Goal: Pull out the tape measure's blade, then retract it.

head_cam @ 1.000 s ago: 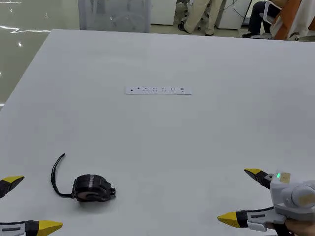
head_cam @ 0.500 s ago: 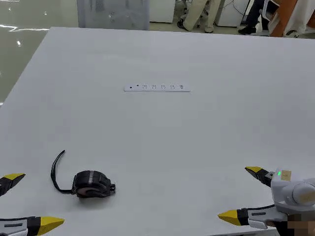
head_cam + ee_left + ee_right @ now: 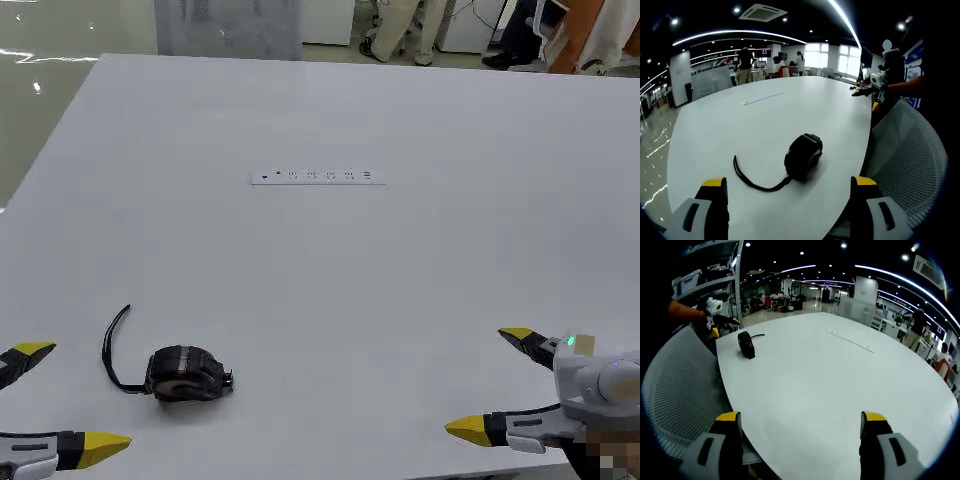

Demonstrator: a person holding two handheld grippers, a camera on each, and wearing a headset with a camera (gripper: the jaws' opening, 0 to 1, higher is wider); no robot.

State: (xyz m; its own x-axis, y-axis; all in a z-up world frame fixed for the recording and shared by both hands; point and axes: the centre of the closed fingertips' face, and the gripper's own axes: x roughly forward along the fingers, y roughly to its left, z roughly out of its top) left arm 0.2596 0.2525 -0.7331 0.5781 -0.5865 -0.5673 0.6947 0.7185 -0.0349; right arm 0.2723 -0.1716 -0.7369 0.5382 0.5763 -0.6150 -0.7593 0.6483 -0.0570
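Yellow-tipped left gripper (image 3: 68, 396): jaws apart, empty.
Black round-cased tape measure (image 3: 185, 374): resting on the white surface (image 3: 330, 270), near the left gripper, blade not drawn out.
Yellow-tipped right gripper (image 3: 490, 382): jaws apart, empty, well apart from it.
Progress: judged not begun; grasp, pull-out, retraction remain.

Blk tape measure (image 3: 187, 374) + strap (image 3: 104, 352), wht table (image 3: 400, 260)
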